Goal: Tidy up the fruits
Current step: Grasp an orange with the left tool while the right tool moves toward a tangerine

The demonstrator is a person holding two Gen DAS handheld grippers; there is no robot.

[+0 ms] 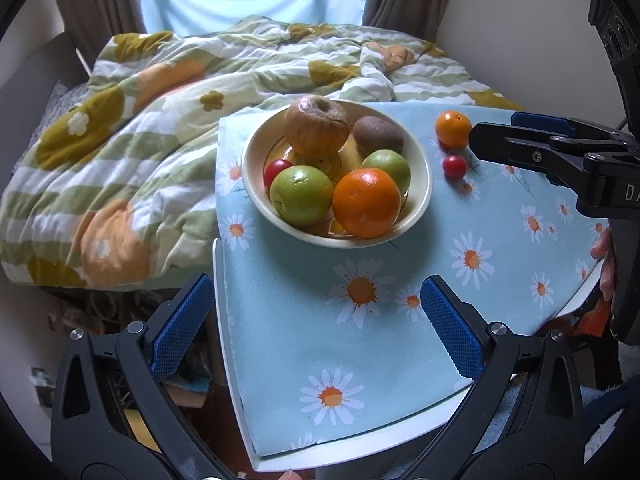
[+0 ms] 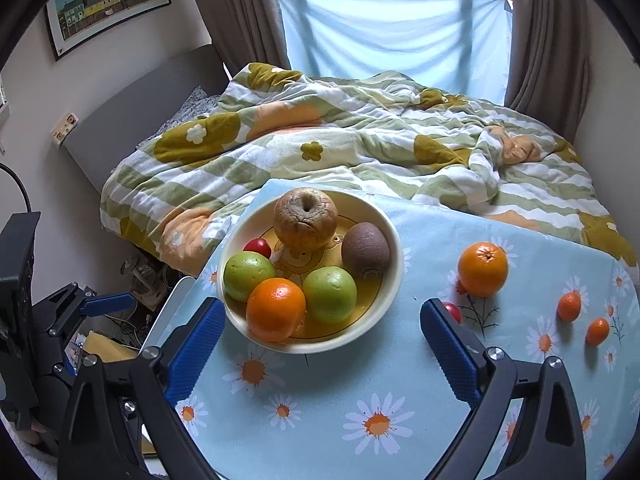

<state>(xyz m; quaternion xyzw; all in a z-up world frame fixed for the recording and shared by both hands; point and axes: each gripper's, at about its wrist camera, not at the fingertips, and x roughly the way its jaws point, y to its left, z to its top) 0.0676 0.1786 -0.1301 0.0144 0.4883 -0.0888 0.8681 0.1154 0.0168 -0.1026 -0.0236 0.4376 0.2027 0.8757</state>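
Bowl [image 2: 386, 276] lies between the right hand-held gripper [image 2: 322, 334] pads (untouched) — ahead.

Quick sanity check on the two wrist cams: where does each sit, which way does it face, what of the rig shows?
Left wrist: on the left tongs, angled down at the bowl from the table's near-left; own open fingers show, plus the right tongs and a hand at the right edge.
Right wrist: on the right tongs, angled down from nearer the middle; own open fingers show, left tongs at the left edge.
Shared: bowl, loose orange, daisy cloth, bed.
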